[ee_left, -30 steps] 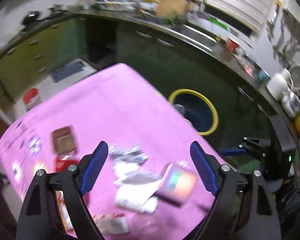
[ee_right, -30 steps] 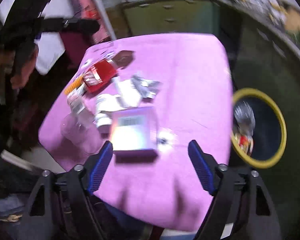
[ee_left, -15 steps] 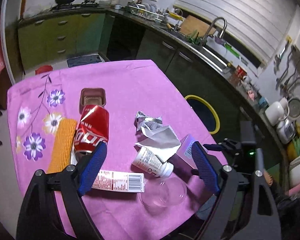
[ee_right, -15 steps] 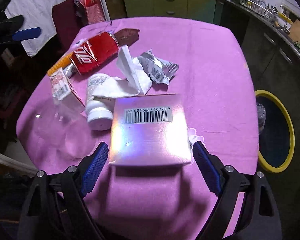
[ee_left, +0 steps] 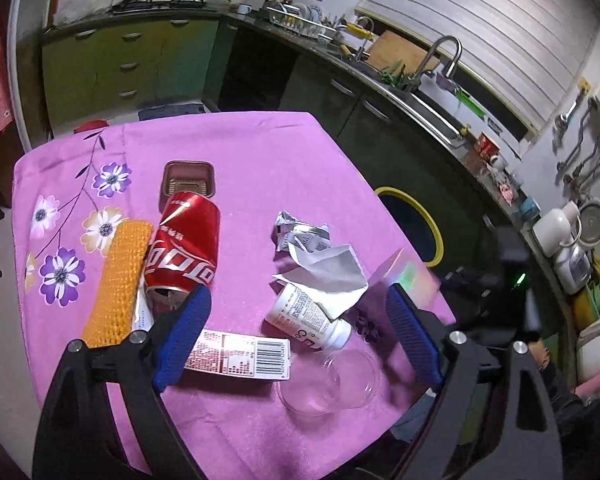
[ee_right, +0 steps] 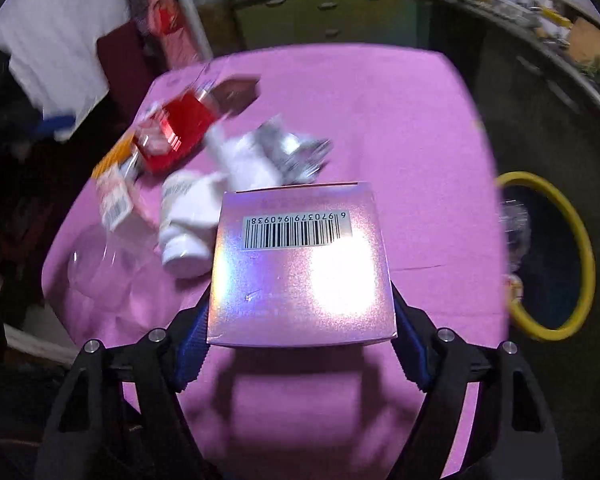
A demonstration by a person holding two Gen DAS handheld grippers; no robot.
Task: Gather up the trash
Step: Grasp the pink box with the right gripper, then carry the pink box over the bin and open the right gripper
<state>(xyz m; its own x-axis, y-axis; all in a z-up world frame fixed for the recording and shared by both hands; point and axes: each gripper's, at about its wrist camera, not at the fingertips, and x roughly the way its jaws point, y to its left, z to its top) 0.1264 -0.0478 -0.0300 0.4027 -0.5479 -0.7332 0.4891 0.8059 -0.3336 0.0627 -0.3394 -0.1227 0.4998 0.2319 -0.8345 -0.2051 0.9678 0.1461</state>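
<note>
- Gripping the box (ee_right: 302,264) between its blue fingers (ee_right: 191,350), the right gripper (ee_right: 300,354) holds it just off the table (ee_right: 380,120).
- Next move, I'd say: carry it right to the yellow-rimmed bin (ee_right: 580,236).
- Box lies flat, barcode up, long axis running near-to-far.
- Left gripper (ee_left: 296,336) gapes wide over the can (ee_left: 186,244), holding nothing.

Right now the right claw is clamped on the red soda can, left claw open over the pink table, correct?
Not the can. The right wrist view shows the right claw clamped on the shiny pink cardboard box with a barcode. The red soda can lies untouched on the pink tablecloth. The left claw is open, as you said.
</note>
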